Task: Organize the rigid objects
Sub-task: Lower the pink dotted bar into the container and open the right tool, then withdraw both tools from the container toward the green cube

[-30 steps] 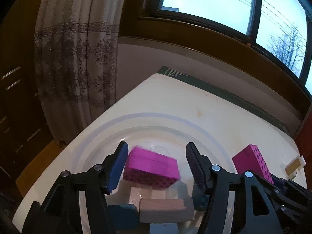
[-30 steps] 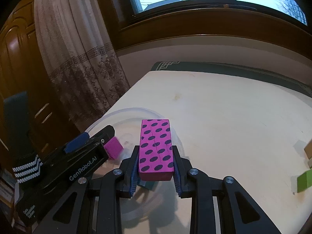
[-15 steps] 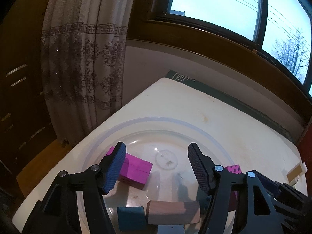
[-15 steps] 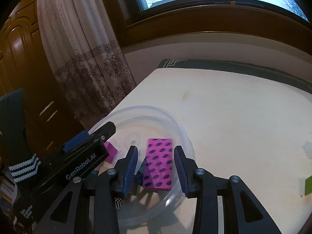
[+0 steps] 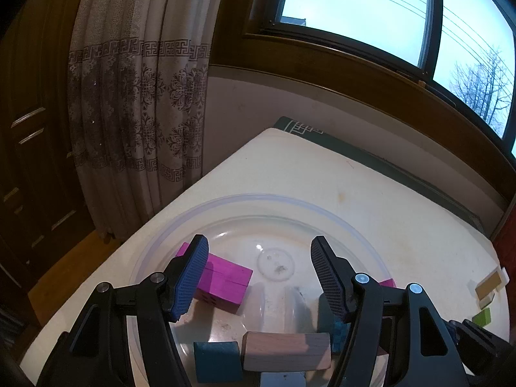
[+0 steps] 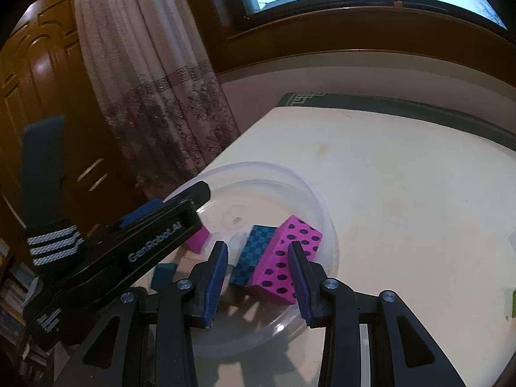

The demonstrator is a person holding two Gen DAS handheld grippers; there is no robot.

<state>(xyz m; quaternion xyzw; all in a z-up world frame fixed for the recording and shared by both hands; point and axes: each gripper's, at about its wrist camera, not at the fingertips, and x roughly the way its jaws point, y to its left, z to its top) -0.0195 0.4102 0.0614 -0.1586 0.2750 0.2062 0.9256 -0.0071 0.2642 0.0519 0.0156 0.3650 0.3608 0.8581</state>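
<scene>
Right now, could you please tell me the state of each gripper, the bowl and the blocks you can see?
Left gripper: open, empty, above the bowl.
Right gripper: open, empty.
Clear bowl: upright, holding blocks.
Spotted pink block: lying in the bowl, released.
Checkered teal block: in the bowl beside it.
Plain magenta block: lying in the bowl.
Wooden block: lying in the bowl.

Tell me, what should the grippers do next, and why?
Probably lift the right gripper away and go for the green block on the table. Both it and the left gripper are open and empty, and the pink spotted block already lies in the clear bowl, while that block sits outside it.
</scene>
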